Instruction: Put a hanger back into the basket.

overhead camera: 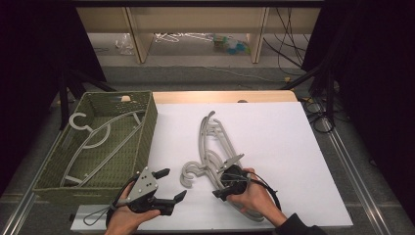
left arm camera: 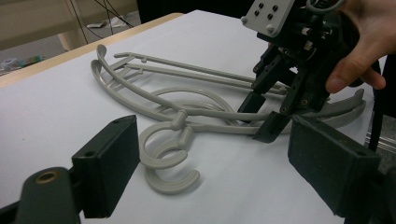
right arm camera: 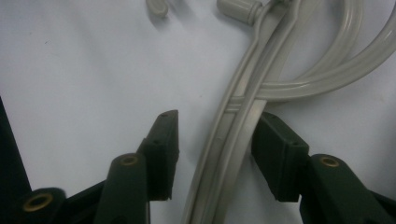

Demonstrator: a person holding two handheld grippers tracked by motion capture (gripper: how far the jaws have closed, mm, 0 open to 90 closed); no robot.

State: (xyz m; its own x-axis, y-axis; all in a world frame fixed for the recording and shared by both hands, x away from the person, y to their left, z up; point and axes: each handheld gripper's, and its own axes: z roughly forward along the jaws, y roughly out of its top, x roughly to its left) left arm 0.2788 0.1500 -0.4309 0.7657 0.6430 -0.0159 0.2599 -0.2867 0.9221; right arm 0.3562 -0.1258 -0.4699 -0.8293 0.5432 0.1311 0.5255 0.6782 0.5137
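Hangers (overhead camera: 215, 147), grey plastic, lie stacked at centre of the white table (overhead camera: 293, 147). Right gripper (overhead camera: 230, 182), lower centre of the high view, straddles one hanger arm (right arm camera: 233, 135); jaws not yet pressing it, gap visible on one side. Left gripper (overhead camera: 171, 186), lower left, hangs released beside the hooks (left arm camera: 163, 158). Green basket (overhead camera: 147, 132) at left holds another hanger (overhead camera: 98, 134).

A green woven basket (overhead camera: 147, 128) sits at the worktop's (overhead camera: 293, 147) left edge with a grey hanger (overhead camera: 95, 139) inside; wooden shelving (overhead camera: 195, 24) stands far behind.
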